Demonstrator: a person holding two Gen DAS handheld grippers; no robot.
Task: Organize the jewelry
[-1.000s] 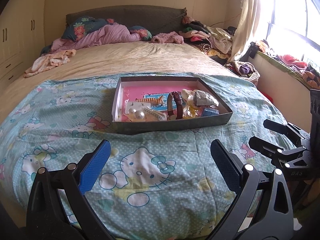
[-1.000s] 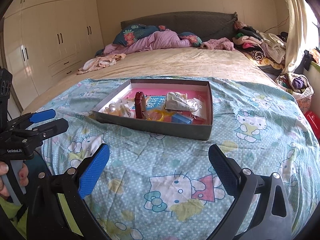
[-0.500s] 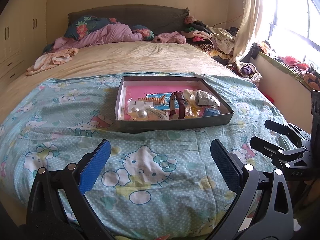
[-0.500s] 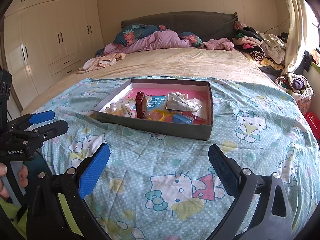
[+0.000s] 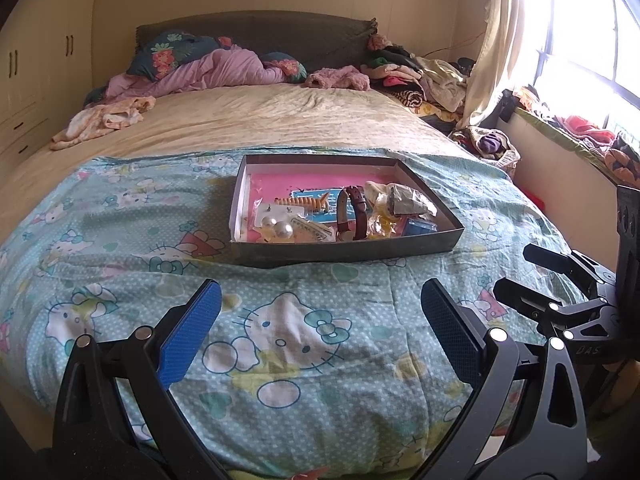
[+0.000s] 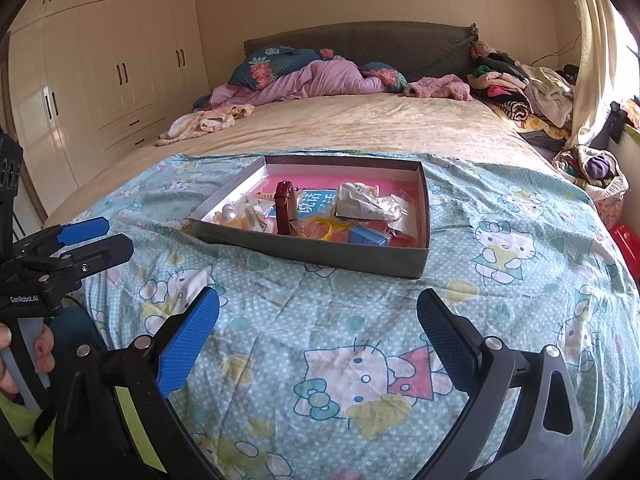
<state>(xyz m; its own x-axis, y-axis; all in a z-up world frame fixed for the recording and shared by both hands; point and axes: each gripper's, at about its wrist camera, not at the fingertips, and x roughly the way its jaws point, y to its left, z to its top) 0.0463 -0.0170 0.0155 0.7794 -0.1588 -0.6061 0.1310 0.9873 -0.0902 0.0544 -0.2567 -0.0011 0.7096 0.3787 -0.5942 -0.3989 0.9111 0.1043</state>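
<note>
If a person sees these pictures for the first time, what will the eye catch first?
First, the grey tray in the middle of the Hello Kitty blanket, full of small jewelry, with a brown watch strap standing up in it. Next, the left gripper and right gripper, both open and empty, near the camera.

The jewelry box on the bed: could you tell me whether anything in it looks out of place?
In the grey box, the brown watch strap stands on edge among crumpled plastic bags, while the pearl earrings lie flat.
</note>
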